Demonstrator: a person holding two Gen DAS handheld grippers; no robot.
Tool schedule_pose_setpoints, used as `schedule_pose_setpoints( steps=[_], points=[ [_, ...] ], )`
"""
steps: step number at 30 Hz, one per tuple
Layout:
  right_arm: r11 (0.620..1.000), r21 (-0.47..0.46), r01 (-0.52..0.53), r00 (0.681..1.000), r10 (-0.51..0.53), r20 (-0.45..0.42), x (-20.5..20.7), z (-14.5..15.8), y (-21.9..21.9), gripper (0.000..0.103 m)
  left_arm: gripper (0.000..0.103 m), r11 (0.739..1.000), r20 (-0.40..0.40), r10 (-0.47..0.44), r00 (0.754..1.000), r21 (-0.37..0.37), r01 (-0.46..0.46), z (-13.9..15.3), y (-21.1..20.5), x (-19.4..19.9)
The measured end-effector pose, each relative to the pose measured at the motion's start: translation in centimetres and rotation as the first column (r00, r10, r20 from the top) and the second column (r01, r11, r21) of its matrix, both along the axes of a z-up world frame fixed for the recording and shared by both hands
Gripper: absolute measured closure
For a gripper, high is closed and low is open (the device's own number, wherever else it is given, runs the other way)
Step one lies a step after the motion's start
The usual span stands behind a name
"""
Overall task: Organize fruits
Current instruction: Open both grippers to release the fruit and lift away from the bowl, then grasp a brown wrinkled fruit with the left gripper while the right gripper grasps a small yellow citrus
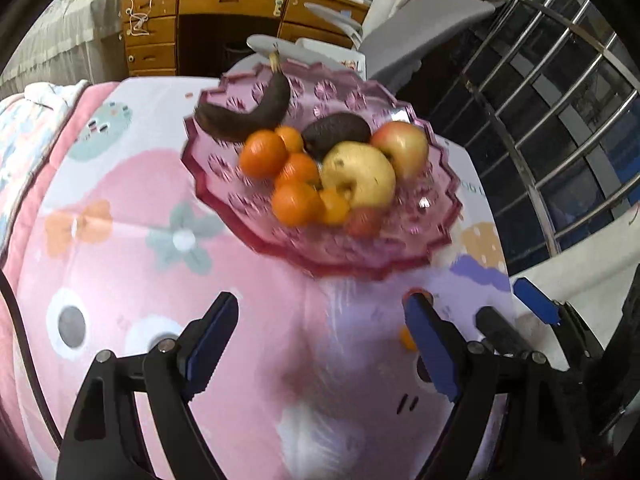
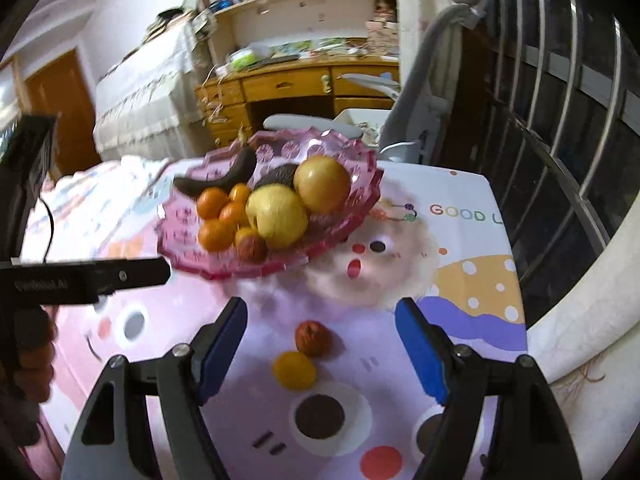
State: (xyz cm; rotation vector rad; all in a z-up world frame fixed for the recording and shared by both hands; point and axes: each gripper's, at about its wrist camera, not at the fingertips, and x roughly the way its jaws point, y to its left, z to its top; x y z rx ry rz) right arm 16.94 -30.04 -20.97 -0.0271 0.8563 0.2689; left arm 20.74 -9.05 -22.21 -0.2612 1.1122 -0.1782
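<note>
A pink glass fruit bowl (image 1: 420,248) (image 2: 192,264) stands on the cartoon-print table. It holds a dark banana (image 1: 248,116), an avocado (image 1: 336,130), two apples (image 1: 360,174), several oranges (image 1: 262,154) and a small red fruit (image 1: 362,222). My left gripper (image 1: 322,316) is open and empty, just in front of the bowl. My right gripper (image 2: 322,320) is open over the table. A small red fruit (image 2: 313,338) and a small yellow fruit (image 2: 294,370) lie loose between its fingers, not held.
The right gripper's fingers (image 1: 536,300) show at the right of the left wrist view. The left gripper's body (image 2: 84,276) shows at the left of the right wrist view. A wooden desk (image 1: 224,20), a grey chair (image 1: 420,36) and window bars (image 1: 560,120) lie beyond the table.
</note>
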Motion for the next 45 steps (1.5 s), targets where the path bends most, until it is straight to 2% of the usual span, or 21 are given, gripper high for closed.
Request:
schedule_pose_setpoints(
  steps=[5, 10, 12, 16, 20, 24, 32, 36, 41, 45],
  points=[
    [0.996, -0.048, -0.082, 0.997, 0.082, 0.006, -0.6, -1.5, 0.4, 0.026, 0.017, 1.000, -0.066, -0.015, 0.998, -0.027, 0.013, -1.3, -1.4, -0.6],
    [0.988, -0.043, -0.145, 0.989, 0.145, -0.004, -1.4, -2.9, 0.4, 0.027, 0.017, 0.998, -0.099, -0.047, 0.994, -0.046, 0.043, -1.8, -2.8, -0.6],
    [0.983, -0.050, -0.175, 0.984, 0.176, 0.002, -1.8, -3.6, 0.5, 0.029, 0.017, 0.996, -0.114, -0.065, 0.991, -0.067, 0.057, -1.9, -3.3, -0.3],
    [0.966, -0.090, -0.244, 0.970, 0.242, -0.029, -2.3, -5.4, 1.4, 0.042, 0.017, 0.989, -0.171, -0.086, 0.981, -0.137, 0.063, -2.3, -4.3, 1.0],
    [0.951, -0.111, -0.289, 0.957, 0.286, -0.045, -2.5, -6.7, 2.0, 0.052, 0.017, 0.982, -0.177, -0.139, 0.974, -0.156, 0.111, -2.8, -6.1, 2.4],
    [0.943, -0.113, -0.312, 0.950, 0.309, -0.040, -2.6, -7.2, 2.2, 0.055, 0.018, 0.975, -0.200, -0.181, 0.963, -0.163, 0.150, -3.7, -7.7, 3.3],
    [0.950, -0.081, -0.303, 0.953, 0.301, -0.036, -2.2, -7.5, 1.8, 0.068, 0.020, 0.964, -0.230, -0.245, 0.942, -0.164, 0.211, -5.1, -10.0, 4.6],
    [0.953, -0.054, -0.297, 0.955, 0.295, -0.045, -2.1, -7.8, 1.4, 0.073, 0.025, 0.962, -0.241, -0.260, 0.935, -0.148, 0.230, -5.6, -10.9, 5.1],
    [0.952, -0.032, -0.305, 0.952, 0.303, -0.049, -2.6, -7.8, 1.0, 0.073, 0.036, 0.966, -0.264, -0.254, 0.930, -0.115, 0.231, -6.6, -11.8, 5.7],
    [0.954, -0.023, -0.300, 0.953, 0.298, -0.059, -3.0, -7.7, 0.4, 0.073, 0.050, 0.966, -0.268, -0.258, 0.928, -0.085, 0.244, -7.0, -12.5, 6.1]
  ],
)
